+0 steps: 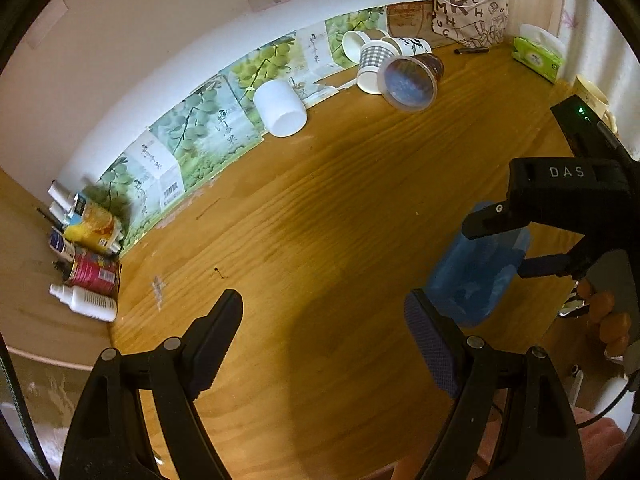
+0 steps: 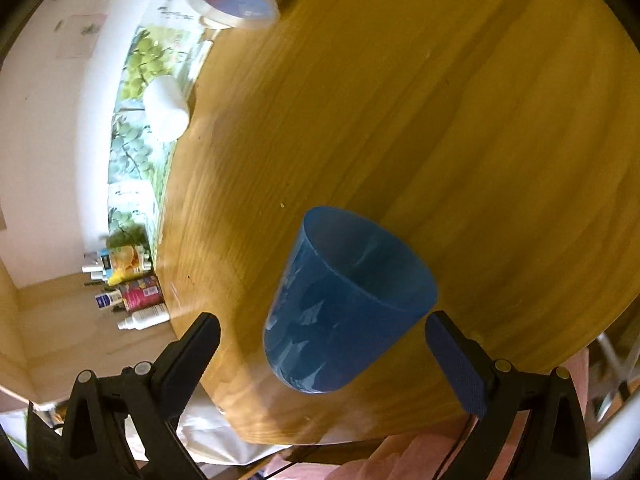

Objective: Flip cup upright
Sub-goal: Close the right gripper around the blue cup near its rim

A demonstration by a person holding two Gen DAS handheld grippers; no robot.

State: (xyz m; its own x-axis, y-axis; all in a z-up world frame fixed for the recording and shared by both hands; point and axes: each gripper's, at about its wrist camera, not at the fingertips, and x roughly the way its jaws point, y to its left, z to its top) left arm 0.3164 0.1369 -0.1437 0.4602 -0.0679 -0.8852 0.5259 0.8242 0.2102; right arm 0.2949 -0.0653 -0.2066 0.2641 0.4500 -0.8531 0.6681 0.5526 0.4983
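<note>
The wooden table (image 2: 460, 128) is filling most of both views, with a printed fruit-pattern backing running along its far edge. A cluster of other cups is lying on its side near the back, among them a clear plastic cup (image 1: 410, 80) and a white cup (image 1: 282, 108), while bottles and cans (image 1: 86, 256) are crowding the far left corner.

The blue cup (image 2: 344, 304) is sitting near the table's front edge, directly ahead of the right gripper (image 2: 322, 354). In the right wrist view its open mouth is showing, facing away from the camera and up, and its closed base is nearest the jaws. Whether it is standing on that base or leaning I cannot tell; the view itself is tilted.

The right gripper's jaws are standing wide, one finger on each side of the cup and clear of its wall, so they are released and gripping nothing. The left gripper (image 1: 324, 340) is hovering over bare wood, its jaws also spread and empty; its right finger overlaps the cup in that view, though contact is unclear.

My reading is that the flip is either at the release after setting down or at the approach before grasping. If approaching, the next move calls for closing squarely on the lower wall; if releasing, for backing straight out without brushing the thin wall.
</note>
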